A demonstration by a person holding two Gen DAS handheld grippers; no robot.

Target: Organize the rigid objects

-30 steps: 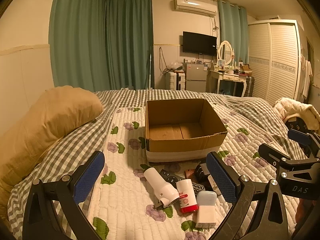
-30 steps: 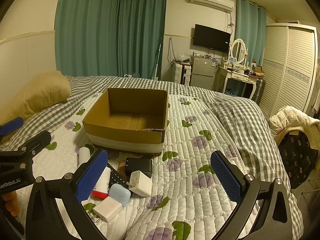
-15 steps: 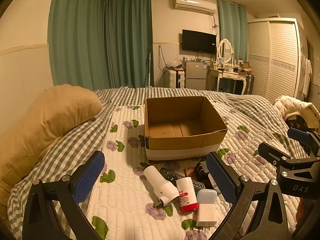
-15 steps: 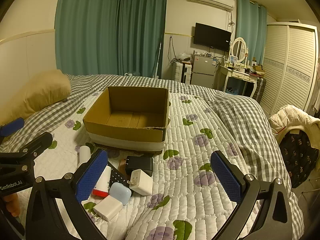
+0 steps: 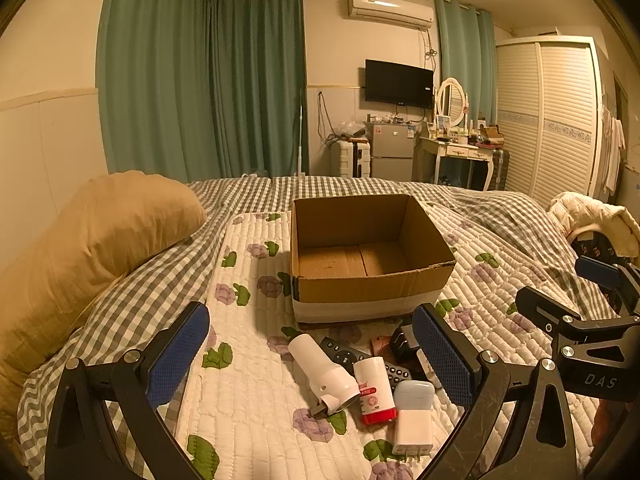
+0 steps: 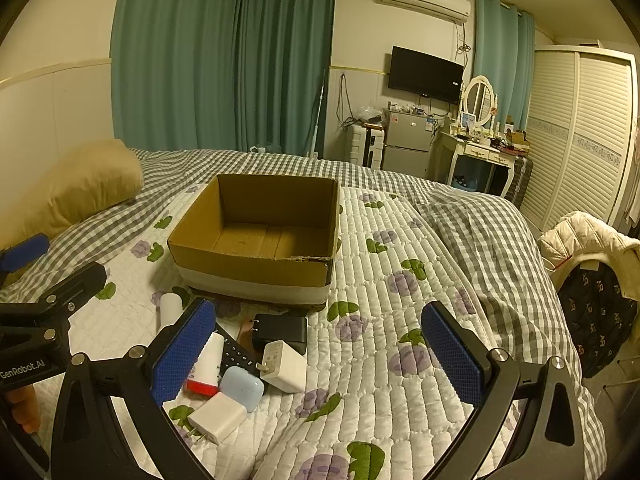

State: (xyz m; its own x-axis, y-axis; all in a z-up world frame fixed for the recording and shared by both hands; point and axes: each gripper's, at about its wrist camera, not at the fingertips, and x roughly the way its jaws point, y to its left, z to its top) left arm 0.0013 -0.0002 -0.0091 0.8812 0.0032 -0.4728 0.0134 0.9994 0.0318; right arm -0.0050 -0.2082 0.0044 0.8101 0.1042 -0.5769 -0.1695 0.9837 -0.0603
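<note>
both grippers are spread wide and hold nothing: the left gripper [image 5: 310,354] hangs above the near edge of the pile, the right gripper [image 6: 318,354] just beside it over the quilt [image 6: 400,320]. next to nothing has changed over the last second; the views have only drifted slightly, and no item has shifted. the cardboard box [image 5: 360,280] is bare inside. the things to sort lie in a heap right in front of it: a white tube [image 5: 324,372], a red-capped bottle [image 5: 375,392], a remote [image 5: 348,354], a black charger [image 6: 280,330], two white chargers [image 6: 282,366] [image 6: 218,418] and a pale blue case [image 6: 242,388]. so the task looks unstarted, and the first pick is probably next.
</note>
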